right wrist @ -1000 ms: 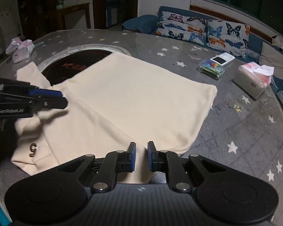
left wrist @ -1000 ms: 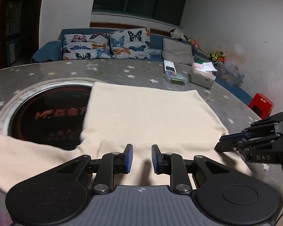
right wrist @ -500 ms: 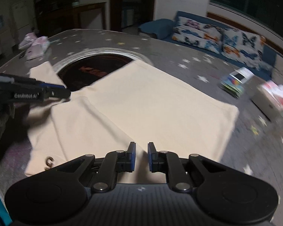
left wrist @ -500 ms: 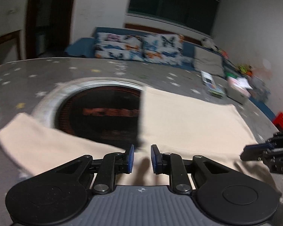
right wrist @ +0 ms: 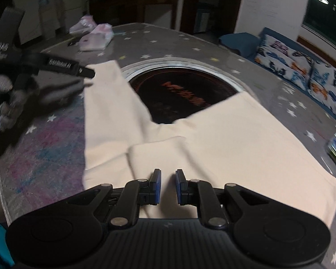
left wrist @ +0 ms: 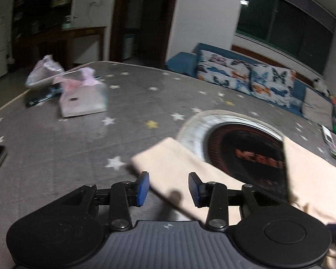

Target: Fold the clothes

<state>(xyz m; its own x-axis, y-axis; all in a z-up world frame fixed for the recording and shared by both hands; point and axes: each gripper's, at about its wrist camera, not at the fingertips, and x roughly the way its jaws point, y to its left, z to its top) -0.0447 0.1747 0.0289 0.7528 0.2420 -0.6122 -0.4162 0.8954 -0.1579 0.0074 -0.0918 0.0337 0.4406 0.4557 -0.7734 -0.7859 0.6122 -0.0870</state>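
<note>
While one cream garment [right wrist: 224,139] lies flat on the starry desk [left wrist: 56,148], partly over its dark round inset [right wrist: 181,94], two grippers hover. The left gripper [left wrist: 168,188] has wide jaws above the sleeve [left wrist: 174,165], holding nothing. The right gripper [right wrist: 167,186] has narrowly parted jaws over the cloth, empty.

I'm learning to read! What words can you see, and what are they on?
"GenRobot.AI": on the left gripper, in the right wrist view.
"DAS": on that gripper's body; the line under it is blurred.
Orange writing on the round black plate: too blurred to read.
</note>
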